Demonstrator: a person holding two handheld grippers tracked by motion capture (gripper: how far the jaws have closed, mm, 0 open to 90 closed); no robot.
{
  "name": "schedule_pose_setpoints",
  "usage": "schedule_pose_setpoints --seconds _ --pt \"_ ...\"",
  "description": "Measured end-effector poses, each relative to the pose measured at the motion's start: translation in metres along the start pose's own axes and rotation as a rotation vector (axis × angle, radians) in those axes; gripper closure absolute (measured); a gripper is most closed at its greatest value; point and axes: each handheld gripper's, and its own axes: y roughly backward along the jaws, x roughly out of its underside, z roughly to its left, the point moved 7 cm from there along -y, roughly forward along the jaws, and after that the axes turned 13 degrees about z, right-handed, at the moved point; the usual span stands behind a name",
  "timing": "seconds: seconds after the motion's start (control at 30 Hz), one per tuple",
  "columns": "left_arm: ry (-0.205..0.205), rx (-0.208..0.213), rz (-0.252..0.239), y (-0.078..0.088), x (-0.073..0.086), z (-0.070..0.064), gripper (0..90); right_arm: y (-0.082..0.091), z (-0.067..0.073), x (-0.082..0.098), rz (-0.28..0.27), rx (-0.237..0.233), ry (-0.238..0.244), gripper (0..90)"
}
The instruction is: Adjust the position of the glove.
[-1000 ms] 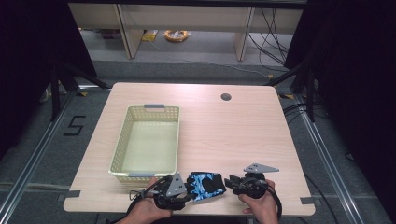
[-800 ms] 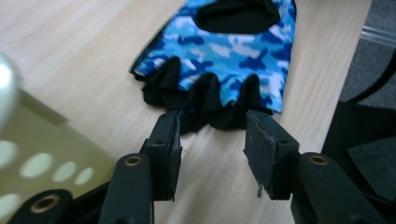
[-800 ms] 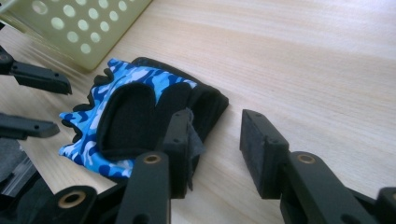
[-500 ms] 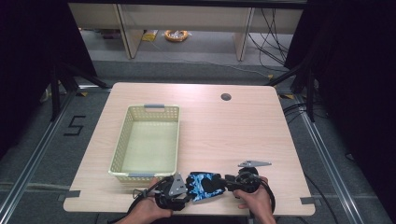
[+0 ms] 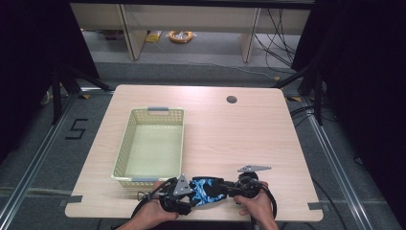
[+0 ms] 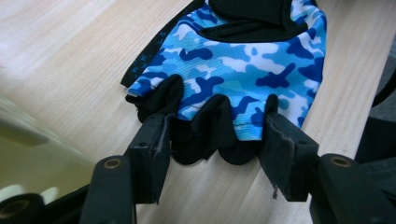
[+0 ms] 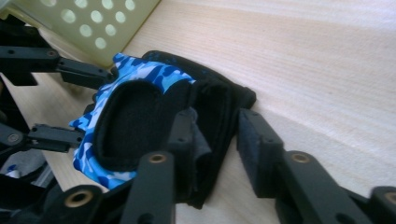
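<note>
A blue camouflage fingerless glove (image 5: 206, 189) with black trim lies flat near the table's front edge, between the two grippers. My left gripper (image 5: 193, 191) (image 6: 215, 144) straddles the finger stubs. Its jaws have just been opening, and the pads rest beside the outer stubs without squeezing them. My right gripper (image 5: 226, 188) (image 7: 217, 140) comes in from the wrist end. Its jaws have just been closing, and the black cuff (image 7: 219, 107) lies between them. A sliver of wood shows between the cuff and one pad. In the right gripper view the left gripper (image 7: 70, 105) sits at the glove's far end.
A pale yellow perforated basket (image 5: 122, 148) (image 7: 93, 28), with nothing in it, stands just behind the left gripper. A cable hole (image 5: 231, 99) marks the table's far right part. The table's front edge runs right under both hands.
The right gripper has edged left and slightly down onto the glove's cuff end. The left hand has stayed in place at the finger end.
</note>
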Motion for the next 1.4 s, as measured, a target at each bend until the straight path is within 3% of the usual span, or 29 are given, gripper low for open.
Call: schedule_pose_setpoints --seconds 0.03,0.07,0.13,0.17,0.2,0.23,0.27,0.33,0.43,0.57,0.6,0.63,0.67,0.73,0.8,0.87,0.9,0.93,0.97,1.0,1.03,1.07,1.17,1.2,1.23,1.27,1.3,1.37,1.4 --pt "-0.025 -0.009 0.001 0.001 0.000 0.001 44.4 -0.001 0.001 0.000 -0.007 -0.016 -0.007 73.0" --pt "-0.014 0.007 -0.004 0.001 0.000 -0.003 46.9 -0.002 0.001 0.001 -0.015 -0.036 -0.013 75.2" --pt "-0.037 0.004 0.000 0.001 0.000 -0.005 52.0 -0.002 0.000 0.003 -0.013 -0.040 -0.023 79.2" --pt "-0.037 0.027 -0.002 0.001 -0.001 -0.009 55.5 -0.002 0.000 0.003 -0.017 -0.052 -0.018 81.9" --pt "-0.047 0.022 0.000 0.002 -0.001 -0.009 57.7 -0.002 0.003 0.004 -0.014 -0.075 -0.056 84.3" --pt "-0.069 0.010 0.003 0.002 -0.001 -0.008 60.0 -0.002 0.002 0.004 -0.025 -0.076 -0.052 86.3" --pt "-0.051 0.016 -0.002 0.002 0.000 -0.009 65.2 -0.001 -0.001 0.004 -0.035 -0.069 -0.021 86.8" --pt "-0.050 0.028 -0.006 0.003 0.001 -0.012 73.2 0.000 0.000 0.004 -0.044 -0.072 -0.010 87.3" --pt "-0.054 0.020 -0.002 0.004 0.002 -0.010 77.2 0.004 0.002 0.003 -0.064 -0.086 -0.004 87.6" --pt "-0.039 0.042 -0.025 0.004 0.001 -0.011 79.1 0.013 0.006 0.001 -0.101 -0.099 0.011 87.6" --pt "-0.047 0.029 -0.026 0.005 0.000 -0.009 79.2 0.015 0.010 0.002 -0.097 -0.112 -0.021 87.5" --pt "-0.048 0.016 -0.024 0.007 0.000 -0.008 79.3 0.017 0.008 0.001 -0.111 -0.097 0.021 87.5" --pt "-0.055 0.028 -0.042 0.009 -0.002 -0.008 79.3 0.018 0.010 0.000 -0.124 -0.100 0.026 87.5" --pt "-0.054 0.010 -0.052 0.013 -0.004 -0.008 79.4 0.022 0.011 0.000 -0.132 -0.092 0.024 87.5" --pt "-0.095 -0.014 -0.062 0.017 -0.007 -0.007 79.3 0.026 0.013 -0.001 -0.150 -0.097 0.024 87.5" --pt "-0.078 -0.008 -0.069 0.020 -0.008 -0.010 79.3 0.030 0.015 -0.001 -0.160 -0.101 0.032 87.5" --pt "-0.086 -0.013 -0.067 0.021 -0.008 -0.009 79.3 0.032 0.020 0.000 -0.157 -0.119 0.002 87.5" --pt "-0.091 -0.015 -0.076 0.022 -0.009 -0.010 79.3 0.033 0.019 -0.001 -0.169 -0.106 0.042 87.5" --pt "-0.100 -0.022 -0.072 0.024 -0.009 -0.009 79.3 0.035 0.019 -0.001 -0.171 -0.095 0.047 87.5" --pt "-0.087 -0.011 -0.080 0.024 -0.010 -0.011 79.3 0.036 0.020 -0.002 -0.180 -0.115 0.056 87.5" --pt "-0.090 -0.014 -0.081 0.025 -0.010 -0.011 79.2 0.037 0.024 0.000 -0.169 -0.130 0.004 87.5" --pt "-0.096 -0.010 -0.078 0.026 -0.010 -0.011 79.2 0.039 0.021 0.000 -0.180 -0.099 0.047 87.5" --pt "-0.110 -0.020 -0.079 0.029 -0.010 -0.011 79.3 0.041 0.024 -0.001 -0.198 -0.116 0.052 87.5" --pt "-0.107 -0.021 -0.081 0.029 -0.011 -0.010 79.3 0.041 0.028 0.000 -0.192 -0.129 0.013 87.5" --pt "-0.100 -0.018 -0.091 0.031 -0.011 -0.012 79.3 0.042 0.026 -0.001 -0.196 -0.112 0.053 87.5" --pt "-0.110 -0.035 -0.087 0.032 -0.010 -0.010 79.3 0.043 0.030 0.000 -0.191 -0.130 0.024 87.5" --pt "-0.110 -0.027 -0.087 0.033 -0.010 -0.011 79.3 0.042 0.027 -0.001 -0.201 -0.106 0.059 87.5" --pt "-0.110 -0.036 -0.087 0.035 -0.009 -0.010 79.3 0.044 0.033 0.000 -0.191 -0.112 0.046 87.5" --pt "-0.108 -0.032 -0.097 0.035 -0.009 -0.010 79.3 0.043 0.031 -0.001 -0.206 -0.101 0.071 87.5"
